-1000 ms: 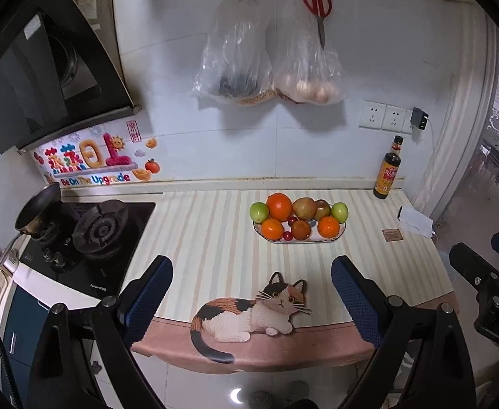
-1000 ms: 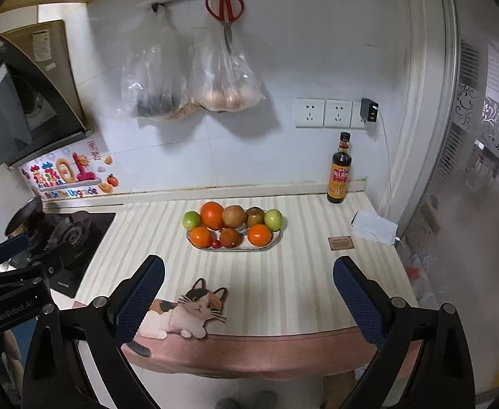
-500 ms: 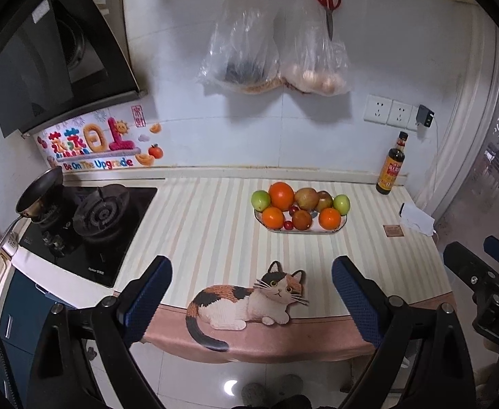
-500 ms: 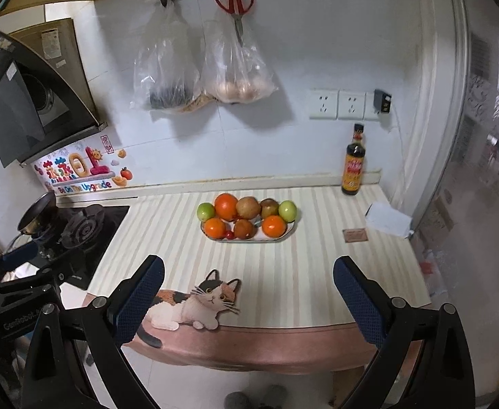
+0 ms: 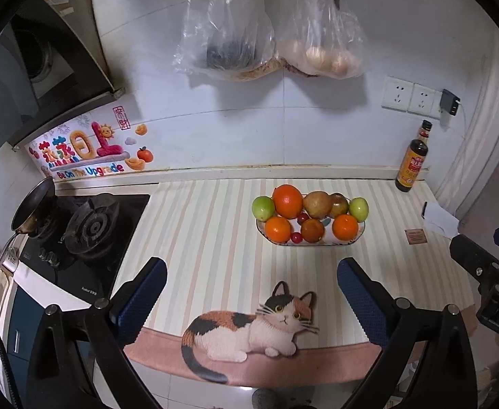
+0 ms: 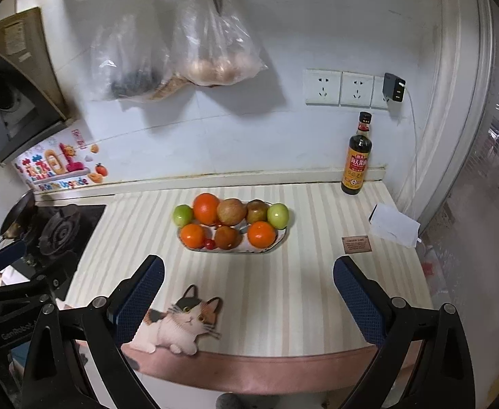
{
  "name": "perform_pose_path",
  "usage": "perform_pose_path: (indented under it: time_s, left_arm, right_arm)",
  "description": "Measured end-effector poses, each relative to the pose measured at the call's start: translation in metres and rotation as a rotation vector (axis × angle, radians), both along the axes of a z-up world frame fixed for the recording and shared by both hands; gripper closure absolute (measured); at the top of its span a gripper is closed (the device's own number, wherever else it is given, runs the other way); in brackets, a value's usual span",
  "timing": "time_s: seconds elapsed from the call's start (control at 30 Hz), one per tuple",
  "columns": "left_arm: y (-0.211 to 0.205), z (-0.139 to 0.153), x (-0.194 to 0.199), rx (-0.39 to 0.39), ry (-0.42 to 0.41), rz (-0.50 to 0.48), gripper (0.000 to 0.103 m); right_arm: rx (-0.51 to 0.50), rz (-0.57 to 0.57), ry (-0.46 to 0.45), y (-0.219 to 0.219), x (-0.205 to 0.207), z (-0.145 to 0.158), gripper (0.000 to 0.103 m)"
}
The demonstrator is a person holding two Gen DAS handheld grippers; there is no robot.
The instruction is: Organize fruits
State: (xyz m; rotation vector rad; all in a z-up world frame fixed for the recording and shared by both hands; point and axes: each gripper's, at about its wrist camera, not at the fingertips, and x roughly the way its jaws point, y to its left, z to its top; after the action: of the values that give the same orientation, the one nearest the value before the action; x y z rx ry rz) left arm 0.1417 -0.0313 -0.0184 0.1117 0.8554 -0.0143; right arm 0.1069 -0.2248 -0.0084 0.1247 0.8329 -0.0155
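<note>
Clearly nothing is held yet: the left gripper stands with its blue pads spread wide over the near edge of the striped counter mat, with only bare mat and the printed calico cat between them. The right gripper is just as wide and equally empty. Both point down and forward at the counter, so this looks like an approach, with jaws set broad enough to take a round fruit.

The fruits sit together on an oval plate in the middle of the counter, well apart from both sets of pads. At the far side lie a green apple, a large orange, two brownish fruits, perhaps pears or kiwis, and a second green apple. Nearer are two small oranges with a brown fruit and small red ones between them. They are heaped touching one another, so lifting one from the far row may roll its neighbours.

To the right, by the wall, stands a dark sauce bottle, with a white paper packet and a small brown card nearer. A gas hob with a pan lies left. Two plastic bags hang on the far wall, off the counter.
</note>
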Motion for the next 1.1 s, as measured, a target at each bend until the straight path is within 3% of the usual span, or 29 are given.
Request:
perform_pose_path:
  time_s: [0.43, 0.7, 1.1]
  left_arm:
    - [-0.01, -0.028, 0.047, -0.006, 0.084, 0.023, 0.001]
    - [-0.009, -0.03, 0.053, -0.022, 0.094, 0.025, 0.001]
    - [-0.01, -0.029, 0.055, -0.015, 0.083, 0.027, 0.001]
  right_arm:
    - [0.004, 0.007, 0.095, -0.014, 0.06, -0.035, 0.001]
    - [0.001, 0.018, 0.128, -0.013, 0.066, -0.048, 0.002]
    - [0.005, 0.035, 0.123, -0.007, 0.069, -0.045, 0.002]
